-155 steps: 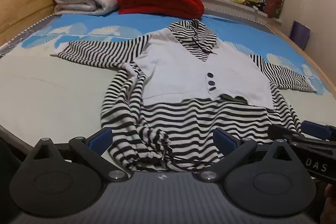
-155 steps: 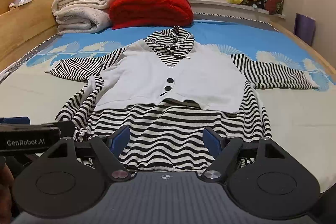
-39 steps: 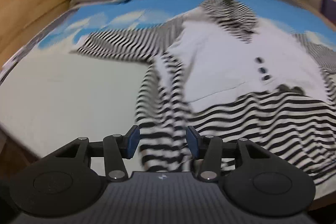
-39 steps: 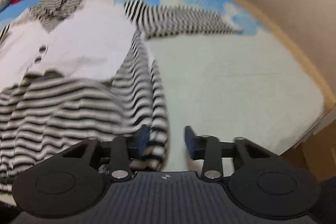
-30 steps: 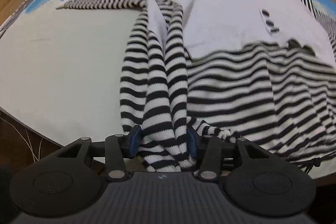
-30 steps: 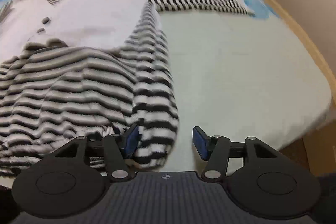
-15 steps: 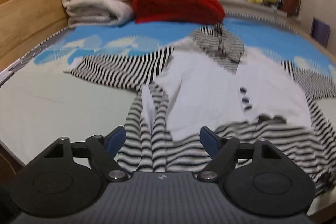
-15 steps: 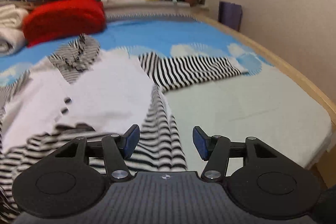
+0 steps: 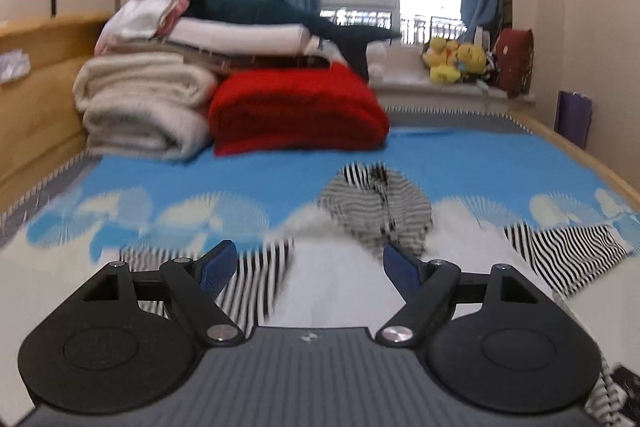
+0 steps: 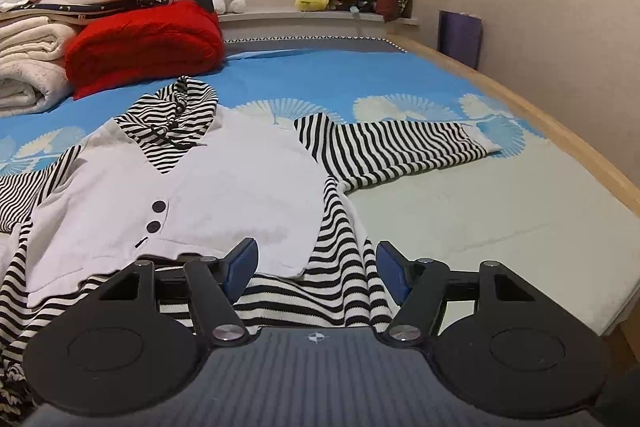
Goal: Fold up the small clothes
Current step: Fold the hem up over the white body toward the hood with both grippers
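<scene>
My left claw (image 9: 307, 264) stands open with nothing between its blue pads, raised above the striped top (image 10: 180, 183). My right claw (image 10: 316, 261) is likewise open and empty, over the top's lower right side. The top lies face up and spread flat on the bed (image 10: 480, 211), its white front panel with two dark buttons (image 10: 157, 215) uppermost, its hood (image 10: 176, 107) toward the window. Its right sleeve (image 10: 396, 147) extends sideways across the sheet. The left wrist view is blurred, so fabric detail there is unclear. A red blanket (image 10: 148, 43) and folded white blankets (image 9: 144, 107) are stacked at the far end, well apart from the top.
</scene>
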### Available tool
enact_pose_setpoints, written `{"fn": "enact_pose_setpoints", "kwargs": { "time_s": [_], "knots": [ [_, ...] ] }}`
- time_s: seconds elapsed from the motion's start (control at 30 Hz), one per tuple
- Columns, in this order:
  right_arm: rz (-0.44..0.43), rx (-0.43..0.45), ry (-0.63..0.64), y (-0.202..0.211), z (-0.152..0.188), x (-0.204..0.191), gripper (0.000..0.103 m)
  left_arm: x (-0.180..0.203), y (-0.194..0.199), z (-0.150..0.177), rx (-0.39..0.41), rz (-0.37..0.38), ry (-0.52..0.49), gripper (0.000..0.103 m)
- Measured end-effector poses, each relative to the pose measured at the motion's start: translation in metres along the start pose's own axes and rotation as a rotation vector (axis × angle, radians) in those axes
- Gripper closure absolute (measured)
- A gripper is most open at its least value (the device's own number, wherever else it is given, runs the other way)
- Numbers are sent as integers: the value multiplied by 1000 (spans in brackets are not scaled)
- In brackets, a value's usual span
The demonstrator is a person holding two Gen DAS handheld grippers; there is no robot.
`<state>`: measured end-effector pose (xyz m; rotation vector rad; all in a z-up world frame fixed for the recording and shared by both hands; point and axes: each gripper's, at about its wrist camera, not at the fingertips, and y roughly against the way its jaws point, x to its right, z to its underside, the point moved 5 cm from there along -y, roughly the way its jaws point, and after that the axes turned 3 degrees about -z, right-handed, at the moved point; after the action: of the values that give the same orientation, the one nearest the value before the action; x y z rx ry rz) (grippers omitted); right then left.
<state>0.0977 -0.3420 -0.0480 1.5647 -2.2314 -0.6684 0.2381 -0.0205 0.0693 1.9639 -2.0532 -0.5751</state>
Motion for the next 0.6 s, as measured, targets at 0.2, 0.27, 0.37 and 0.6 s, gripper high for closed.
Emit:
{"fn": "enact_pose_setpoints", "kwargs": {
  "time_s": [0.2,0.27,0.37,0.6],
  "knots": [
    [-8,11,7,2,-10,-3,36,-19,-49,-5,28,-13,-49,18],
    [-20,6,25,4,-17,-8,36,-29,-71,13,-90,-5,-26,21],
    [-27,18,79,7,-36,-21,36,-39,-91,15,-185,16,66,22],
    [-134,43,83,-15,-117,-70,36,-43,-108,12,-216,37,87,22]
  ]
}}
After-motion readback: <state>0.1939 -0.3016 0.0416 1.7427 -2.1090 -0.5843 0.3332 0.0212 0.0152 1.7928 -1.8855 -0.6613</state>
